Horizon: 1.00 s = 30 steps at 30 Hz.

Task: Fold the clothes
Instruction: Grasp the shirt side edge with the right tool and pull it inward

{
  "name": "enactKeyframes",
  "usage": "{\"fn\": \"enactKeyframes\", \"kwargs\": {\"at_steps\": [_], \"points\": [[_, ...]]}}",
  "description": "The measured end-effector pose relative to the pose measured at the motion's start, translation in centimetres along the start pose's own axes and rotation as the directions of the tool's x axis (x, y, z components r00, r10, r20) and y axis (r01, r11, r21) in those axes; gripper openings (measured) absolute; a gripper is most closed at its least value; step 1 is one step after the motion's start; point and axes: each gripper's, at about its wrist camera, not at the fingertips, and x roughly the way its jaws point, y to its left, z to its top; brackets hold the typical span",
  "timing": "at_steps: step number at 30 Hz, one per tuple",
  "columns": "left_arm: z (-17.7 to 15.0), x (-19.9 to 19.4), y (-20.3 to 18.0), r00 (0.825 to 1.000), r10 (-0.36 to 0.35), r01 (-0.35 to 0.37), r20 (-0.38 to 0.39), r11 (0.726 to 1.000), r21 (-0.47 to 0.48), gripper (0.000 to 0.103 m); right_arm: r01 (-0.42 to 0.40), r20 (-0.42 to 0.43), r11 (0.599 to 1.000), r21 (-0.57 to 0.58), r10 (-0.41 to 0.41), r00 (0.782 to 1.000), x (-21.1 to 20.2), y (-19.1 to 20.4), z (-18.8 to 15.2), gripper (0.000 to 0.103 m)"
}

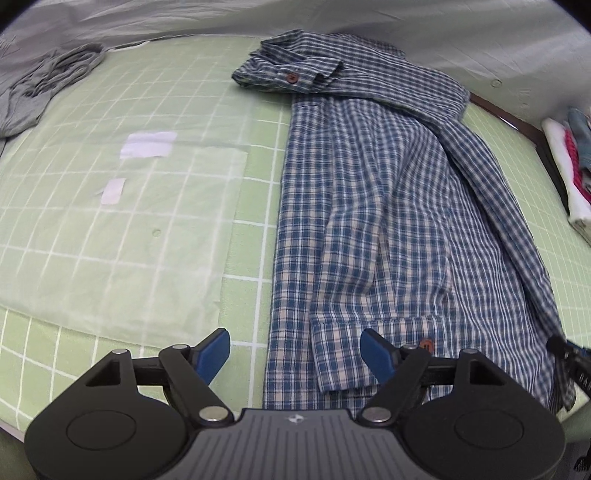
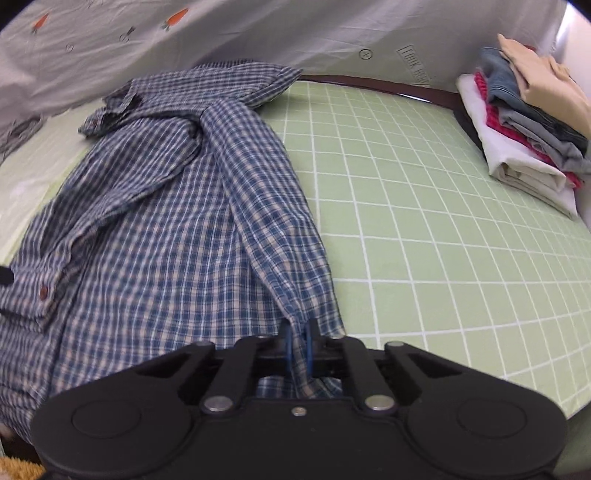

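At the far left a crumpled grey garment (image 1: pixel 48 79) lies near the edge of the green grid sheet (image 1: pixel 251 258), well apart from our work. Our left gripper (image 1: pixel 295 350) hovers with its blue fingers (image 1: pixel 212 350) spread wide and holding nothing, above the near hem of the plaid shirt (image 1: pixel 369 221), just beside a buttoned cuff (image 1: pixel 373 350). The shirt lies along the middle of the sheet, collar away from us, one sleeve folded across its body.

To the right, our right gripper (image 2: pixel 299 343) is pinched tight on the shirt's right edge (image 2: pixel 295 314), with cloth bunched between the fingers.

We judge the main risk to be a lopsided fold: with only one corner held, pulling now would drag the shirt sideways and undo the sleeve laid across it. The thin pinch could also slip out if we lift quickly.

The surface is soft and lightly wrinkled, backed by a draped grey cloth (image 2: pixel 258 33) with carrot prints. A stack of folded clothes (image 2: pixel 528 122) sits at the far right.
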Motion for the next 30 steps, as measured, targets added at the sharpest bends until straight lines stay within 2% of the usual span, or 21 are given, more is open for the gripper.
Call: {"fn": "enactKeyframes", "kwargs": {"at_steps": [3, 7, 10, 14, 25, 30], "points": [[0.1, -0.2, 0.5, 1.000, -0.010, 0.010, 0.011, 1.000, 0.005, 0.078, -0.005, 0.021, 0.999, 0.036, 0.004, 1.000, -0.7, 0.1, 0.1, 0.004], [0.1, -0.5, 1.4, 0.999, -0.032, 0.032, 0.022, 0.999, 0.018, 0.078, -0.060, 0.059, 0.988, 0.139, 0.053, 0.997, -2.0, -0.2, 0.1, 0.003], [0.0, -0.5, 2.1, 0.999, -0.045, 0.044, 0.020, 0.999, 0.030, 0.078, -0.158, 0.095, 0.956, 0.246, 0.139, 0.986, -2.7, -0.4, -0.1, 0.003], [-0.1, -0.6, 3.1, 0.998, -0.060, 0.059, 0.019, 0.997, 0.051, 0.078, -0.280, 0.151, 0.891, 0.356, 0.241, 0.959, -3.4, 0.1, -0.7, 0.003], [-1.0, -1.0, 5.3, 0.998, -0.069, 0.068, 0.004, 0.989, 0.128, 0.078, -0.281, 0.243, 0.855, 0.436, 0.189, 0.951, -6.2, 1.2, 0.5, 0.003], [-1.0, -1.1, 6.1, 0.998, -0.069, 0.068, 0.006, 0.990, 0.120, 0.078, -0.034, 0.164, 0.938, 0.344, -0.025, 0.986, -5.5, -0.4, 1.6, 0.003]]}}
